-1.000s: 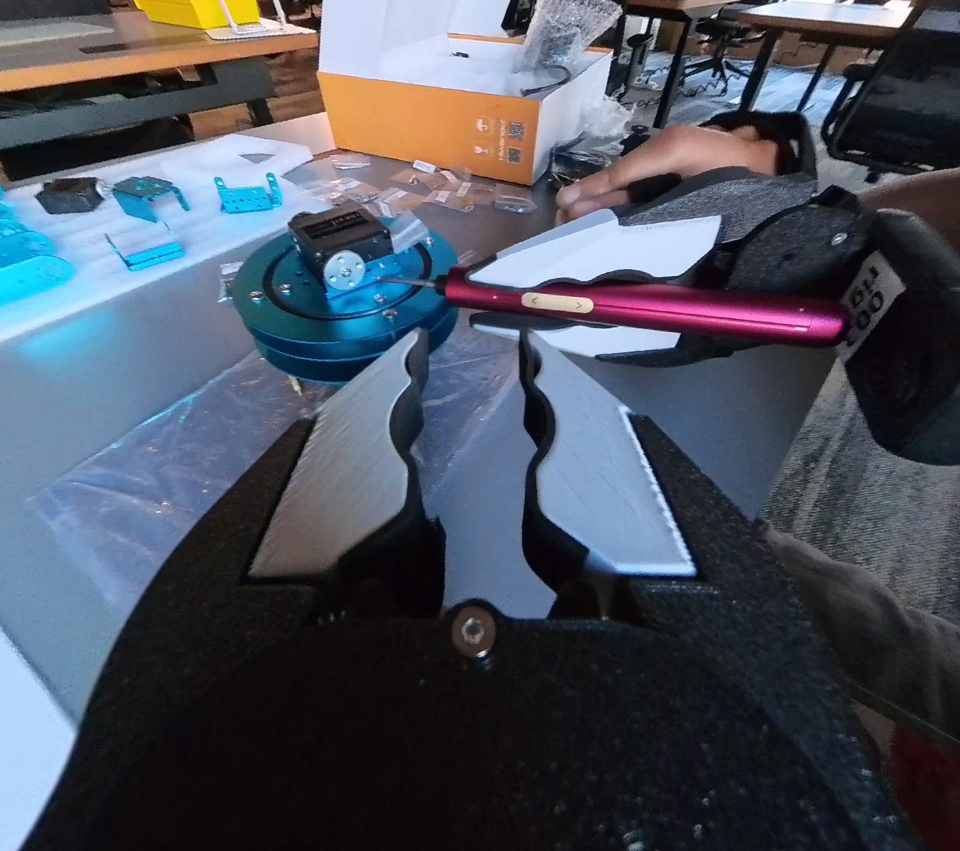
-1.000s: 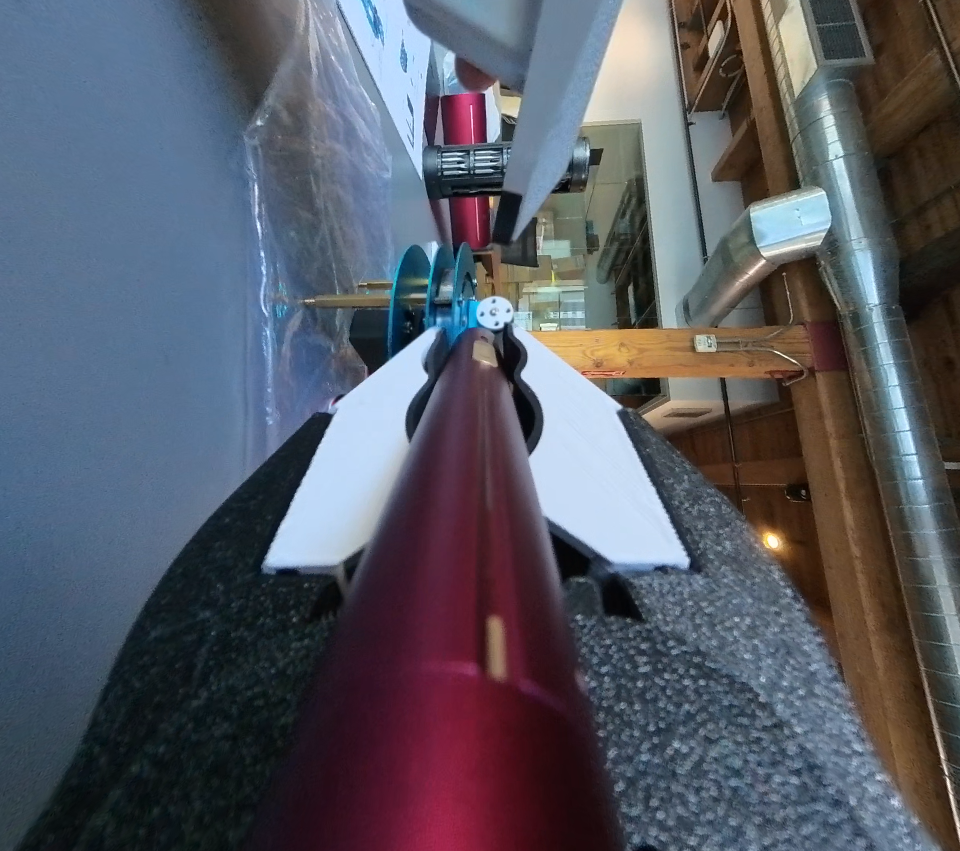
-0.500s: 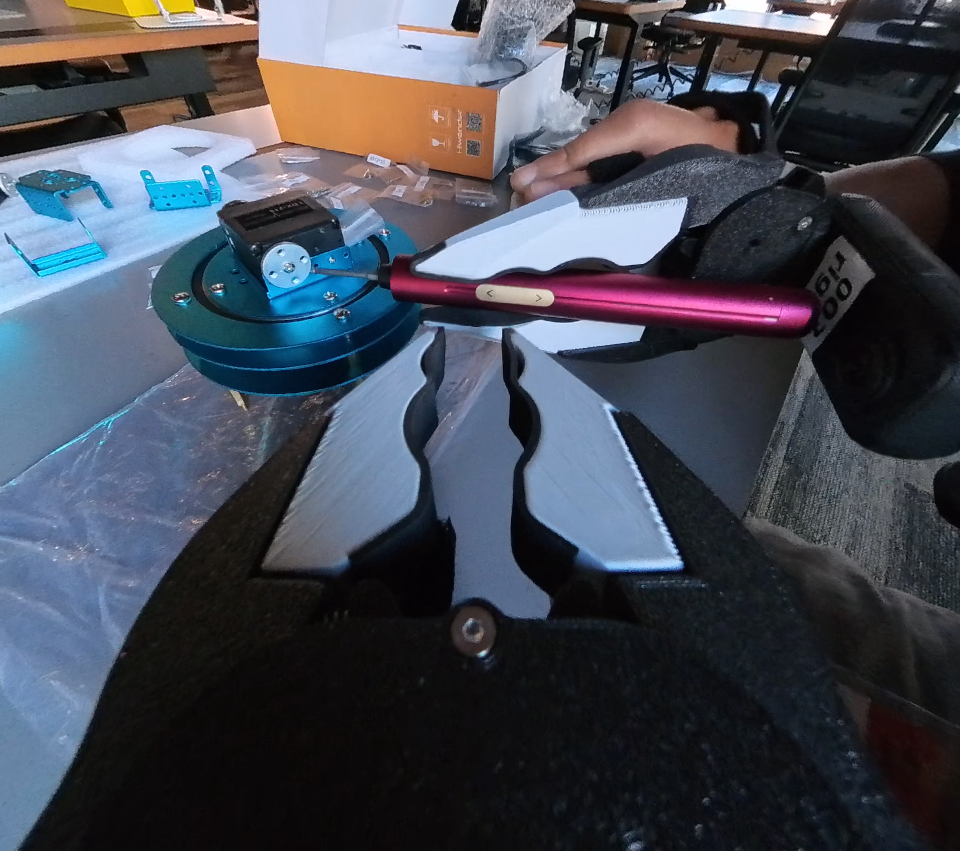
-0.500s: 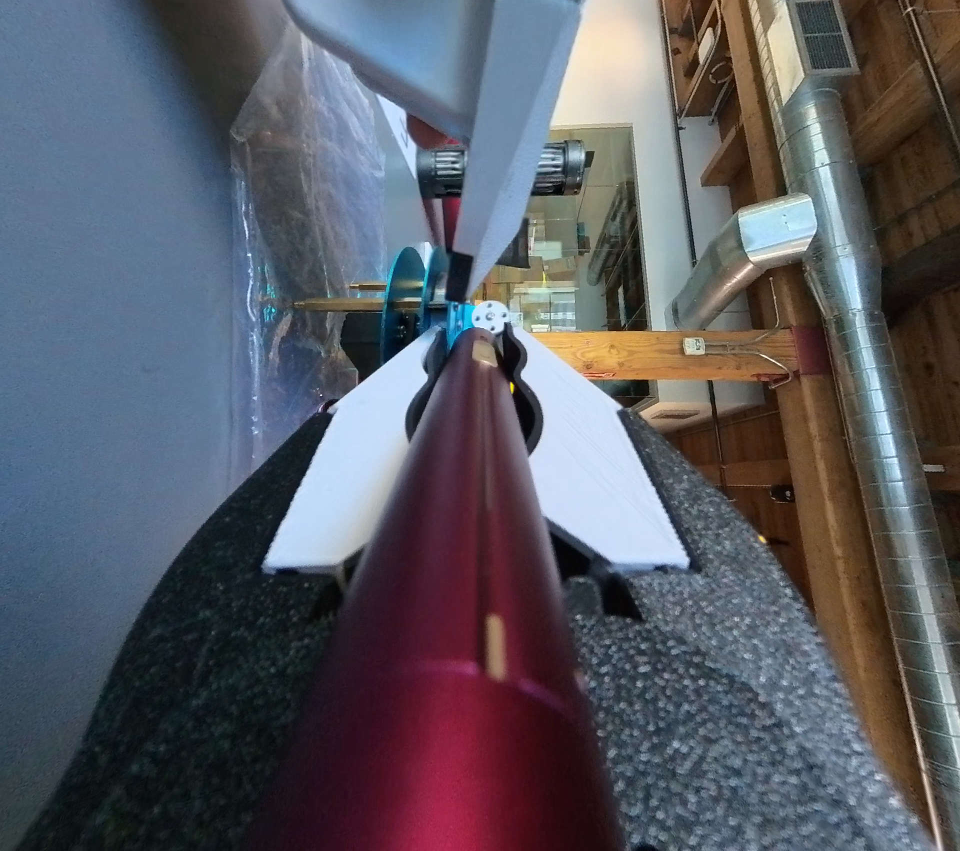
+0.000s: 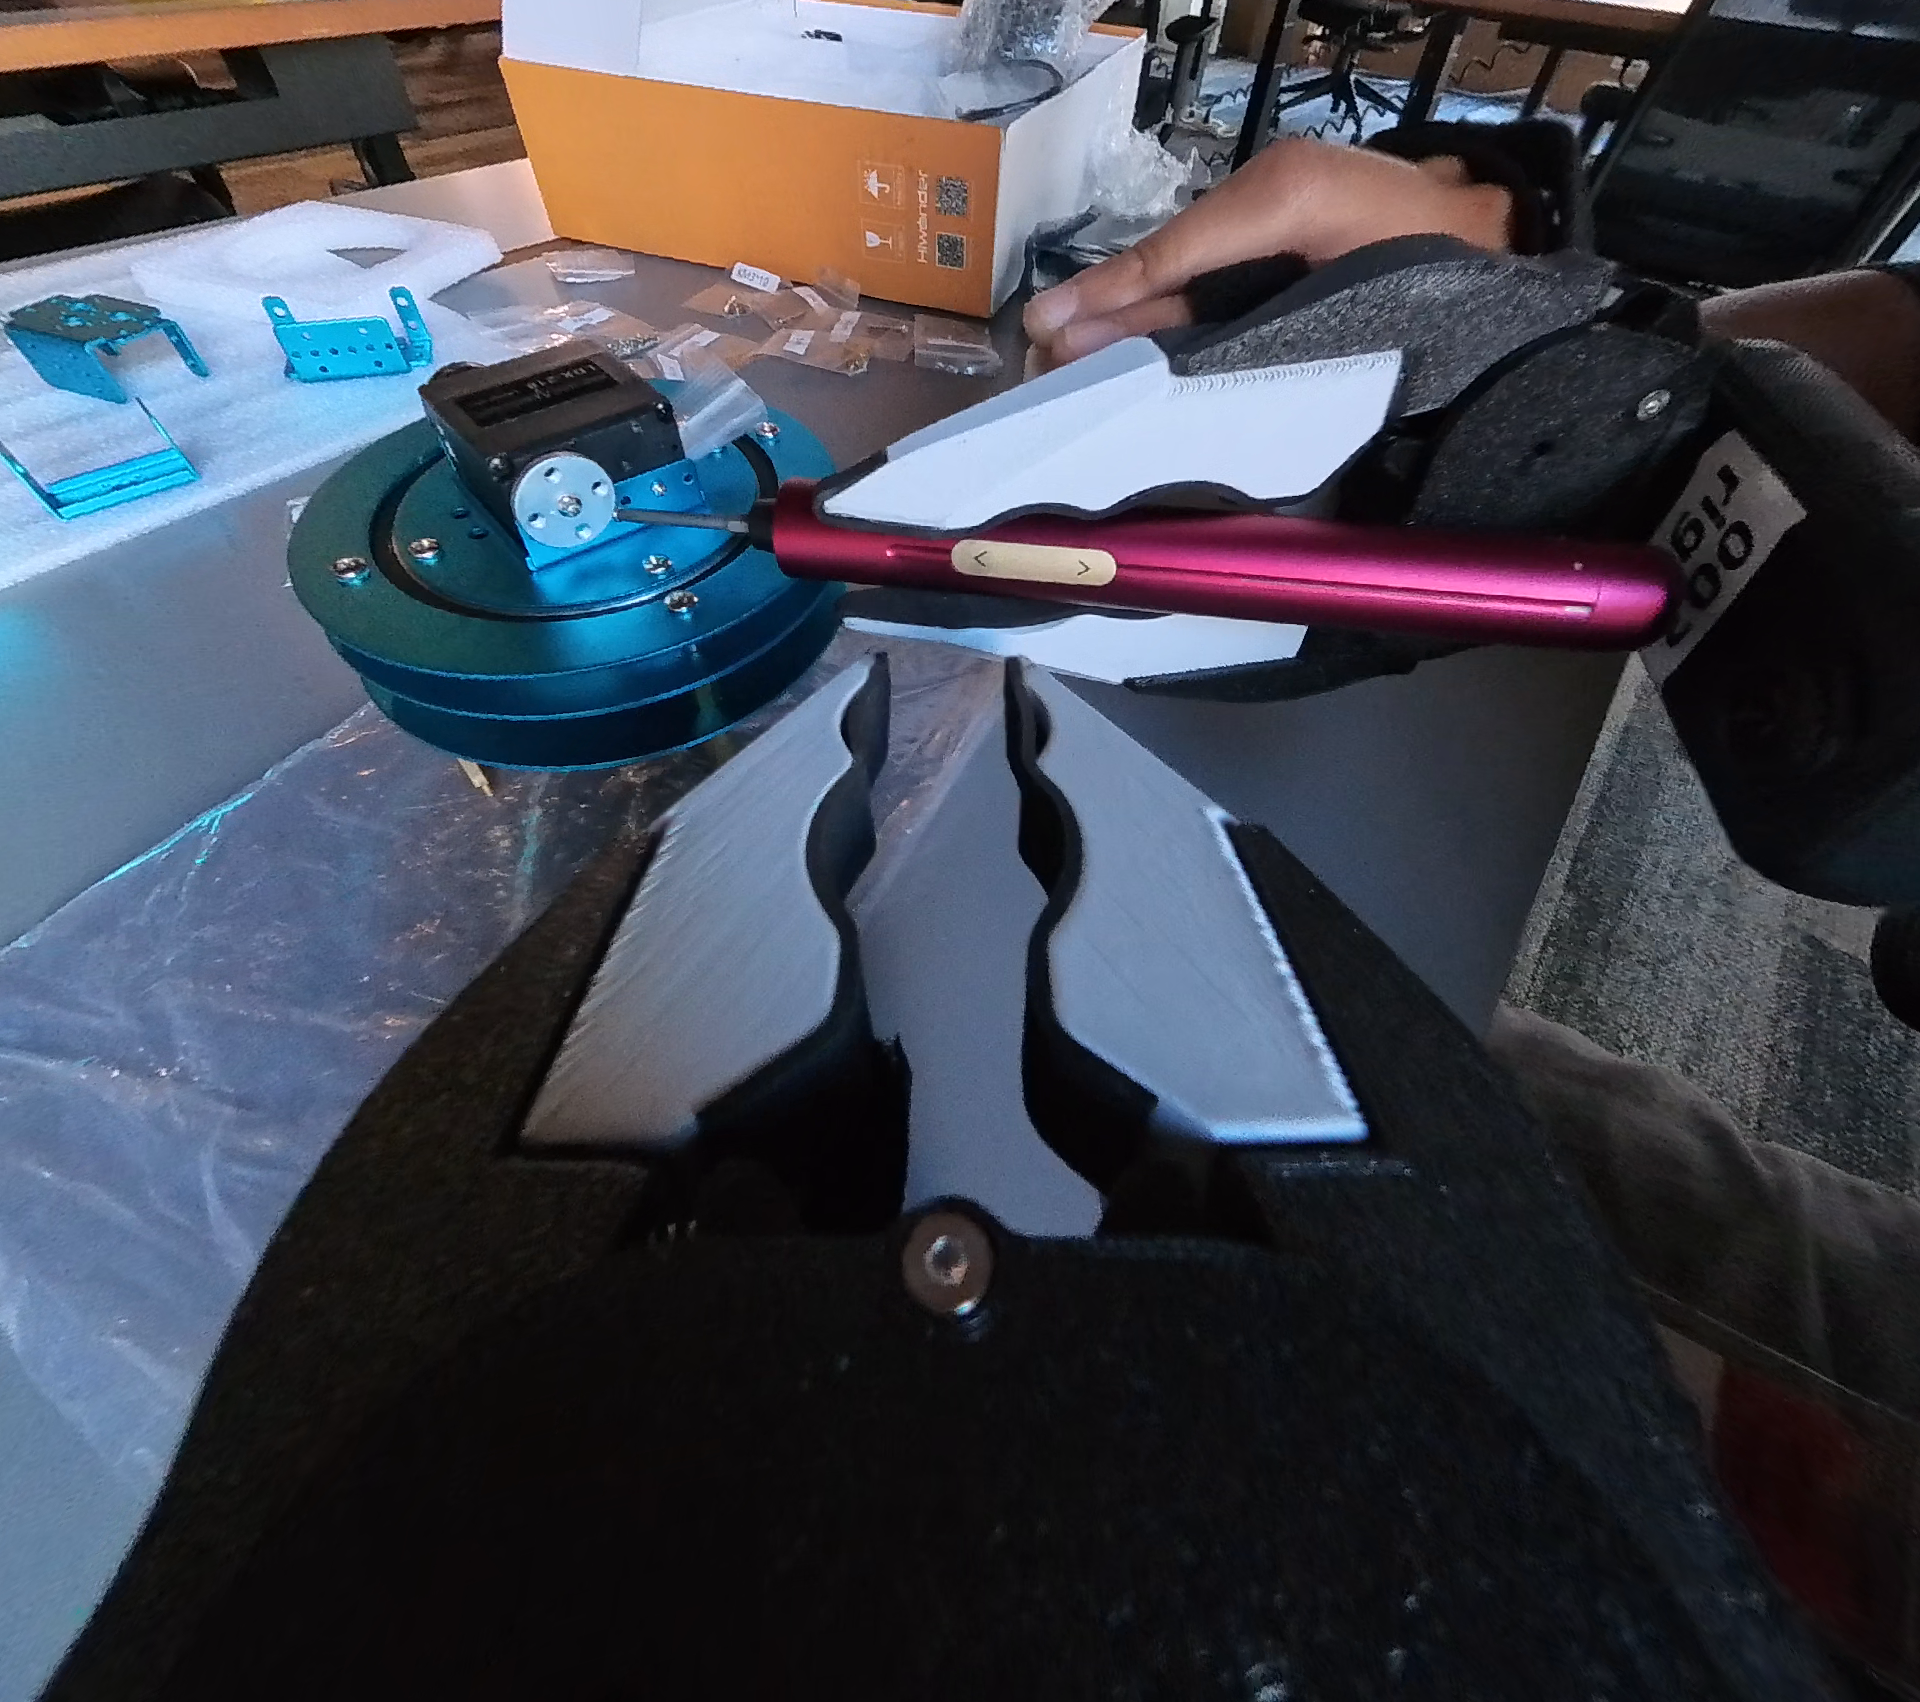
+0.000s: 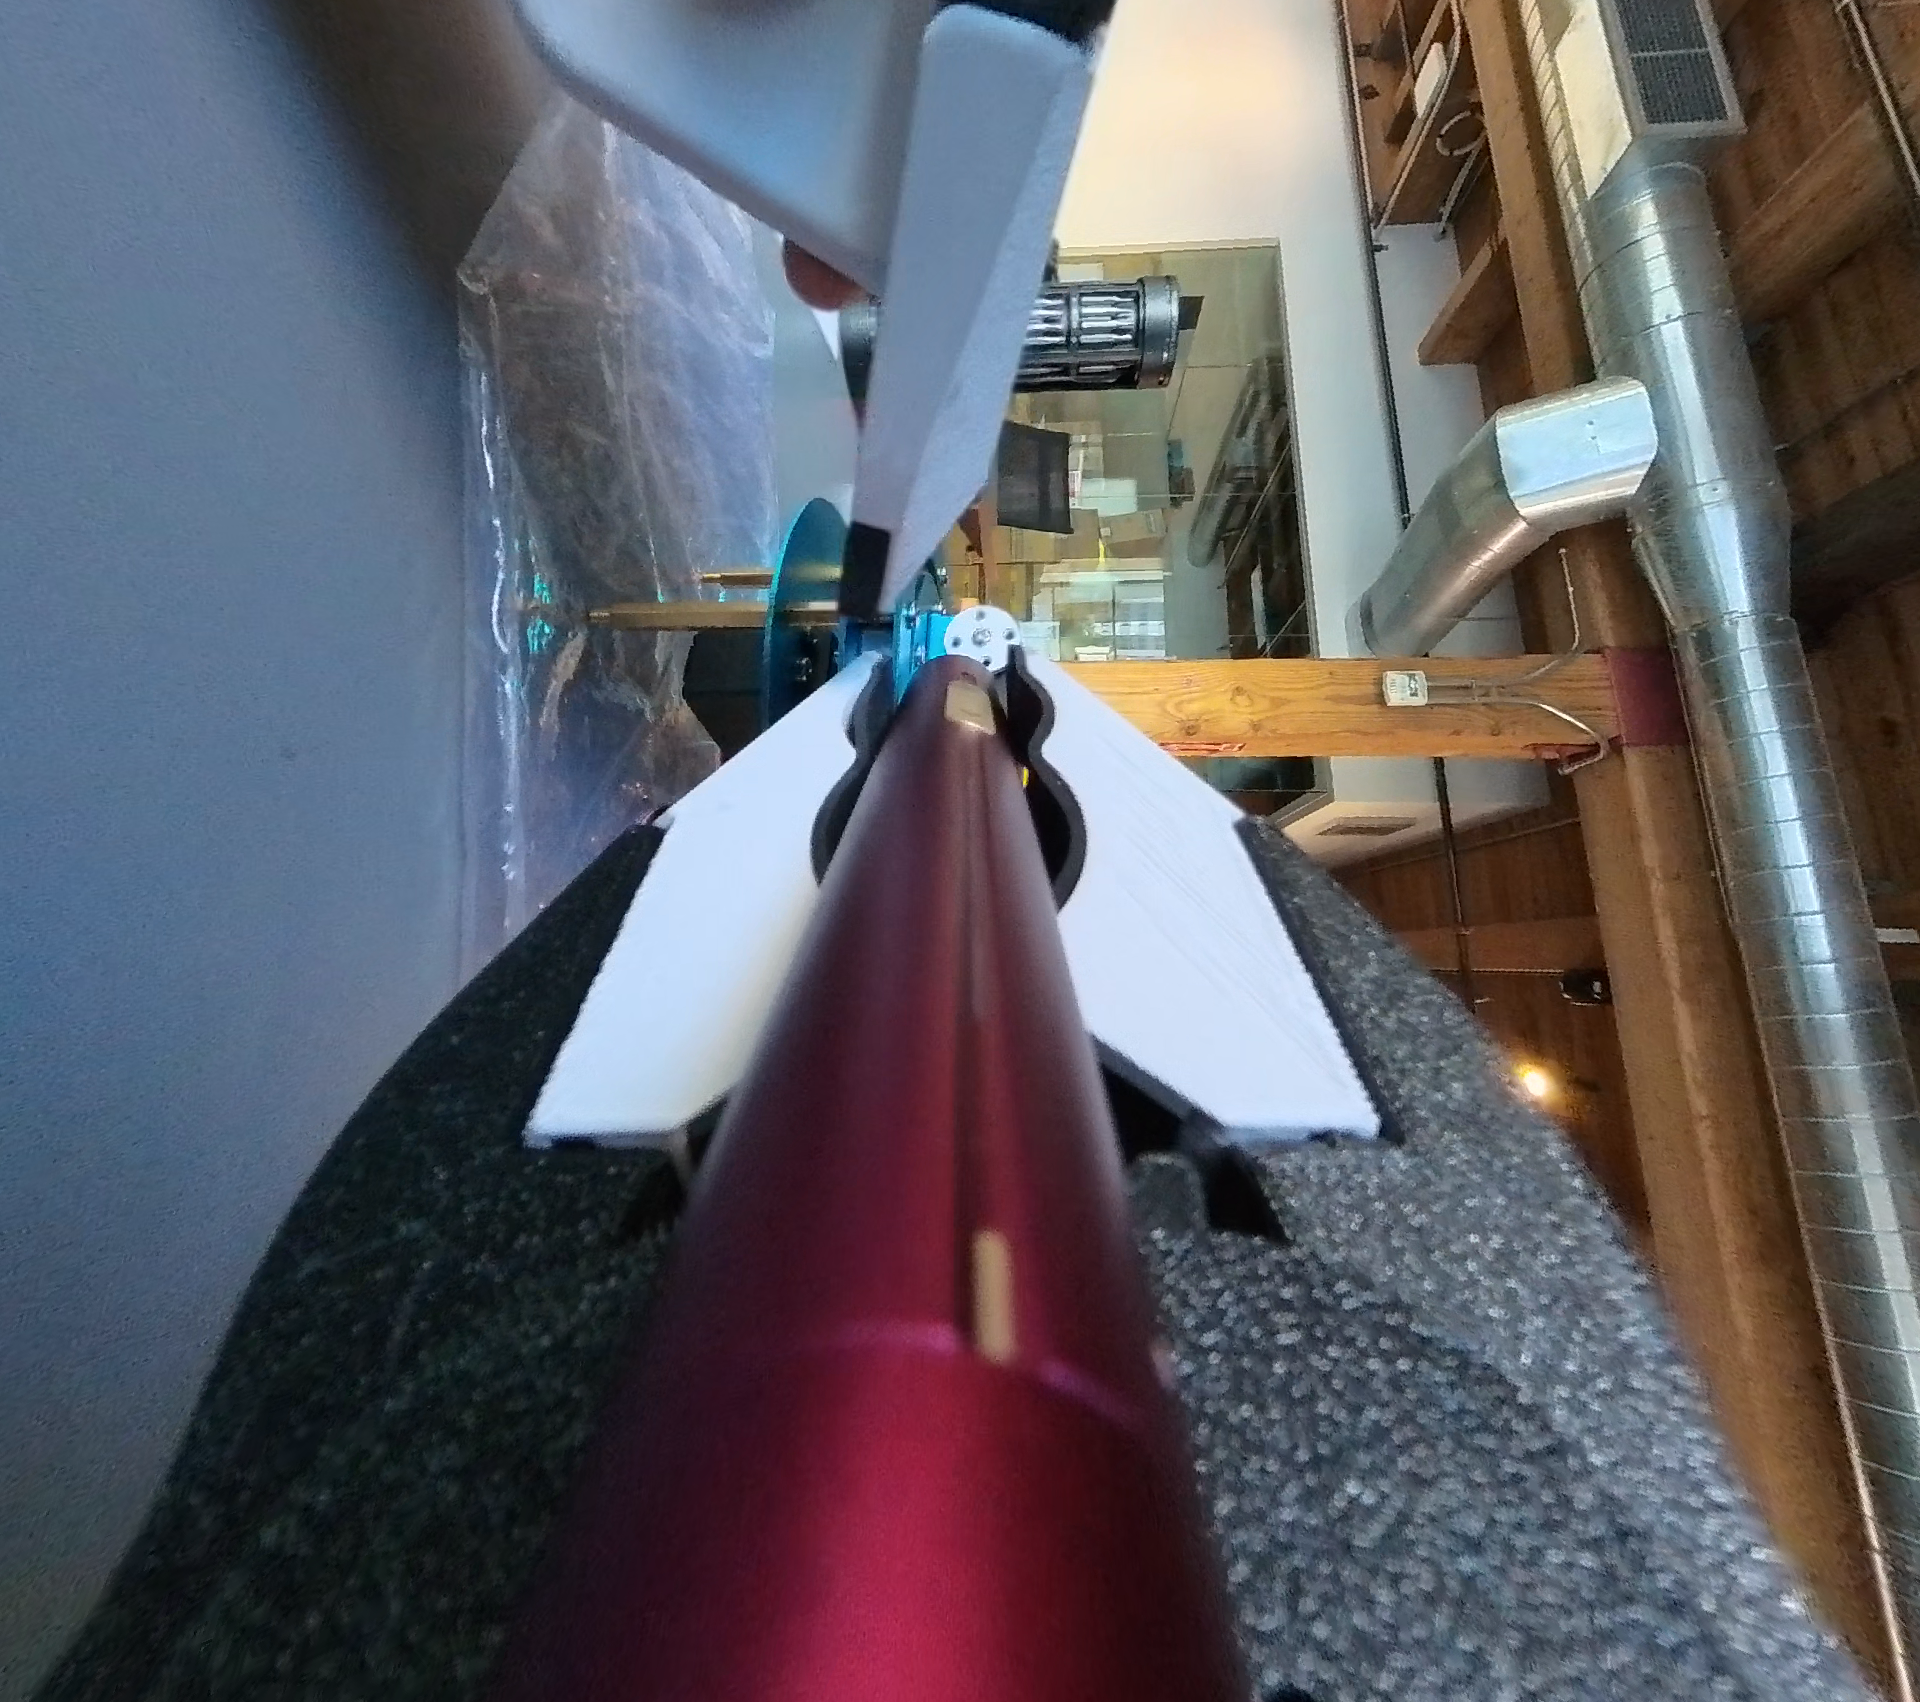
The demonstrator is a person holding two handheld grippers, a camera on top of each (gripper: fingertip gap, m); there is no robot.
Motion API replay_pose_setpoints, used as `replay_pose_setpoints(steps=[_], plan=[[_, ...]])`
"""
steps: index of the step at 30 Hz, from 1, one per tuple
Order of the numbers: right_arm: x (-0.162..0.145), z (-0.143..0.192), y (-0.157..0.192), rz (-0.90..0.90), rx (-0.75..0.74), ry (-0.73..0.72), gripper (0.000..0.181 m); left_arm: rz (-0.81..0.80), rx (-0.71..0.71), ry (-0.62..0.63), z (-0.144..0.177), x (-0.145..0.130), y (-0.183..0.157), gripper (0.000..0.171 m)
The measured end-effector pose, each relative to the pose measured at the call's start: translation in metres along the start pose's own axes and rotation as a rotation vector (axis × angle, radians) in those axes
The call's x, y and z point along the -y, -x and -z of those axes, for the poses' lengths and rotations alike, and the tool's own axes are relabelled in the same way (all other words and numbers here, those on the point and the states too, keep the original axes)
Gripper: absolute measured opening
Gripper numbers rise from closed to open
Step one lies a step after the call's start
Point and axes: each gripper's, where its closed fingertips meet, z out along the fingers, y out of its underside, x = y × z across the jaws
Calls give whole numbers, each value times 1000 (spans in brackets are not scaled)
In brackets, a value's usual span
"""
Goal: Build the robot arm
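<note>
- Right gripper (image 5: 831,582): jaws clamped on a magenta electric screwdriver (image 5: 1226,572), which lies lengthwise between the white fingers (image 5: 1122,437); the tool is held near-horizontal, bit pointing left.
- Bit contact: the thin bit (image 5: 686,518) meets the silver round horn (image 5: 561,502) of a black servo (image 5: 551,426), near the horn's rim rather than its centre screw (whether it sits in a screw head is too small to tell).
- Servo mounting: the servo sits in a blue bracket on a blue round base (image 5: 540,644), which stands on brass standoffs over a clear plastic sheet (image 5: 312,904) on the grey table (image 5: 1351,769).
- Left gripper (image 5: 943,696): jaws parted by a narrow gap and holding nothing; it hovers low, just beside the near edge of the base, fingertips aimed at it.
- State of assembly: servo and horn are already in place on the base; blue brackets (image 5: 343,343) on white foam and small bags of hardware (image 5: 821,322) lie unused beyond.
- Surroundings: an open orange and white box (image 5: 769,166) stands behind; a person's bare hand (image 5: 1247,229) rests on the table near it.
- Right wrist view: camera rolled sideways, screwdriver (image 6: 935,1133) running straight ahead to the horn (image 6: 982,639).
</note>
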Motion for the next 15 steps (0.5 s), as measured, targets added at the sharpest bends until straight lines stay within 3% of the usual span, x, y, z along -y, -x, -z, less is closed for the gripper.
replay_pose_setpoints(steps=[11, 15], plan=[[2, -2, 1, 12, 6, 6, 22, -31, -17, 18, 7, 1, 2, 21], [3, -5, 0, 8, 11, 16, 22, -104, 52, 54, 11, 10, 32, 38]])
